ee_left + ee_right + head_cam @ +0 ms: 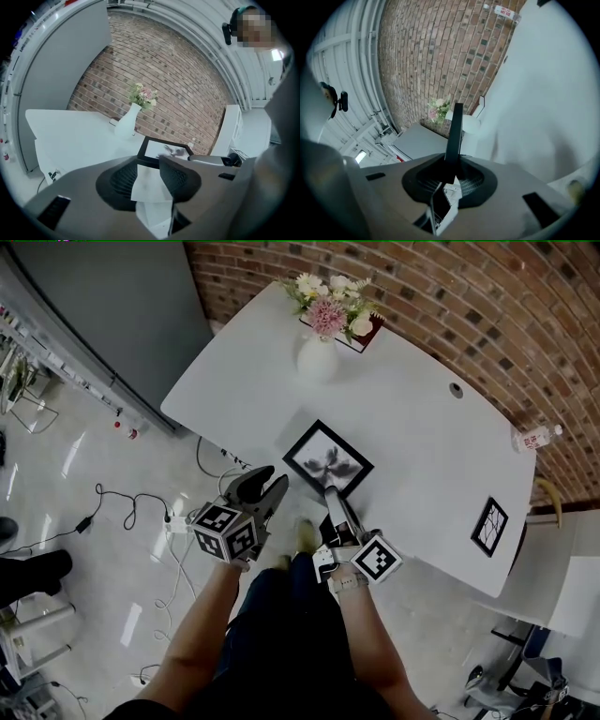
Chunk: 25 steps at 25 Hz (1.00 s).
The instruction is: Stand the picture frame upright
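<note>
The black picture frame (326, 459), holding a grey plant print, lies near the front edge of the white table (412, 427), close to flat. My right gripper (330, 491) is shut on the frame's near edge. In the right gripper view that frame (453, 129) shows edge-on as a dark bar between the jaws of the right gripper (452, 171). My left gripper (267, 486) hovers open just left of the frame, at the table's edge, holding nothing. The left gripper view looks past the left gripper (149, 164) to the frame (164, 150) beyond its fingertips.
A white vase of flowers (317, 357) stands at the table's far side with a dark red book (364, 334) behind it. A second small black frame (489, 526) lies at the right edge, a bottle (536, 437) farther back. Cables (131, 512) trail on the floor.
</note>
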Motion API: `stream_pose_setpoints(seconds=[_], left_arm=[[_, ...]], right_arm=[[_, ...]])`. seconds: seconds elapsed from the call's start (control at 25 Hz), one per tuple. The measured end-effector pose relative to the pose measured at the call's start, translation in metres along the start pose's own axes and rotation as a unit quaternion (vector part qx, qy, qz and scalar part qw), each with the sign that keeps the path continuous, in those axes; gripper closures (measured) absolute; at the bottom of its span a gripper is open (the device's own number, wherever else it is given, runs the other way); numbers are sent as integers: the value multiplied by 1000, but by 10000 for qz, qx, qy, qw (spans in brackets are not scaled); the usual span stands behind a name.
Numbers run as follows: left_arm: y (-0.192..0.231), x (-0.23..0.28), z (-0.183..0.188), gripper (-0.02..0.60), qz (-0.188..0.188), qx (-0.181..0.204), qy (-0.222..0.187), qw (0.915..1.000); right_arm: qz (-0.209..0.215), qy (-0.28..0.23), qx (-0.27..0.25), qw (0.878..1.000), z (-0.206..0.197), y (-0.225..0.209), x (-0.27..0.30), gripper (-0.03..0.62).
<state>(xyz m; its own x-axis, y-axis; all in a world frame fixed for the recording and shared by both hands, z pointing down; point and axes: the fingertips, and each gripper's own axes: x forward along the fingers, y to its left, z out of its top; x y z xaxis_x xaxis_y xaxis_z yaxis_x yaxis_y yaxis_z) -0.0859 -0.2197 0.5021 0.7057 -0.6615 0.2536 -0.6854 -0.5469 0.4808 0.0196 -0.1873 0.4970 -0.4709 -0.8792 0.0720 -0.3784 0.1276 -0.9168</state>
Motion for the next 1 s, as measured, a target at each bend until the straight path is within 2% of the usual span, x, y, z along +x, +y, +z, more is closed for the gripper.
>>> stream_pose_setpoints(seconds=[0.2,0.32,0.52,0.64,0.72,0.84,1.0], left_arm=[[11,12,16,434,26,251,23,9997],[19,22,29,434,-25,519,47,9986],[34,43,50,434,-118,984,129,9950],[37,55,57,434,-236,1337,271,9904],[41,62,60,434,-289,1520,363,9873],[51,71,65,433,-275,1574,399,9863],[62,87,75,417,-240,1698,429,9843]], right_arm=[[-55,264,-524,9983,9,-3,16,520],[-89,576,-1009,9932,16,-2,32,520],[-225,1245,-1852,9745,28,-10,58,522],[-118,1621,-2234,9611,35,-8,75,522],[-42,1868,-2509,9498,40,-7,86,522],[5,2228,-3026,9267,46,-9,101,522],[105,2717,-3758,8859,54,-7,121,522]])
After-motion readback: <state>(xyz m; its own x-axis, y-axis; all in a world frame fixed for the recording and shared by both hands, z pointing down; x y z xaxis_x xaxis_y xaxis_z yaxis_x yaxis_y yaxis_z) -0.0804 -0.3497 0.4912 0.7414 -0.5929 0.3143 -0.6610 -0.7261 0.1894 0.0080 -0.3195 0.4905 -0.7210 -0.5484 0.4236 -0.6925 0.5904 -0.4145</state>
